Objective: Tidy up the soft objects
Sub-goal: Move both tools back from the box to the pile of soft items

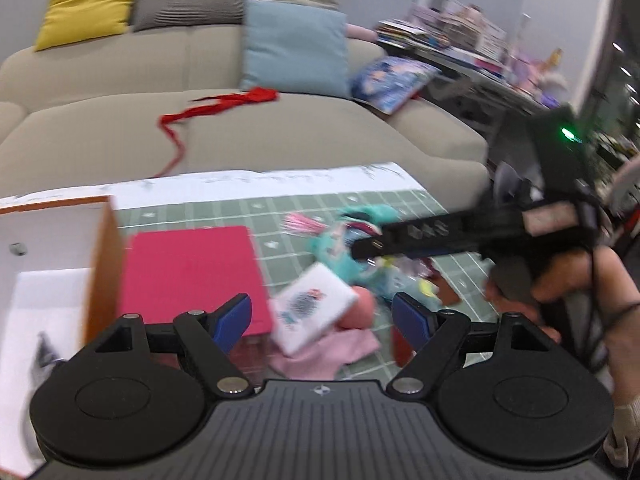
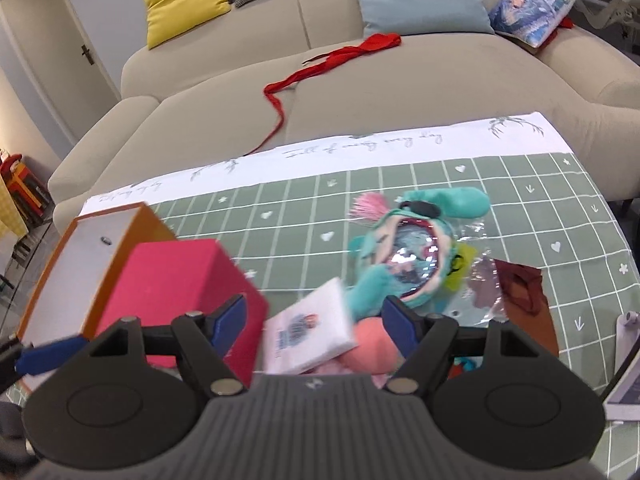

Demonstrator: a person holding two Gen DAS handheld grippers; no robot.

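White and soft-looking, the small printed pouch (image 2: 310, 334) lies tilted on the worktop (image 2: 520, 208) just ahead of the right tool (image 2: 314, 320), between its blue pads (image 2: 400, 326) but untouched; this tool stands wide and holds nothing. The pouch's long axis runs diagonally, its far end leaning toward the tool's right pad, so it sits skewed to the jaw line. The left tool (image 1: 322, 316) is also wide and empty, with the same pouch (image 1: 314, 306) just ahead of its gap. Both seem about equally near. Beyond the pouch lies the teal plush toy (image 2: 404, 248); to its left sits the pink box (image 2: 180, 288). A squarer grip probably needs a wrist roll.
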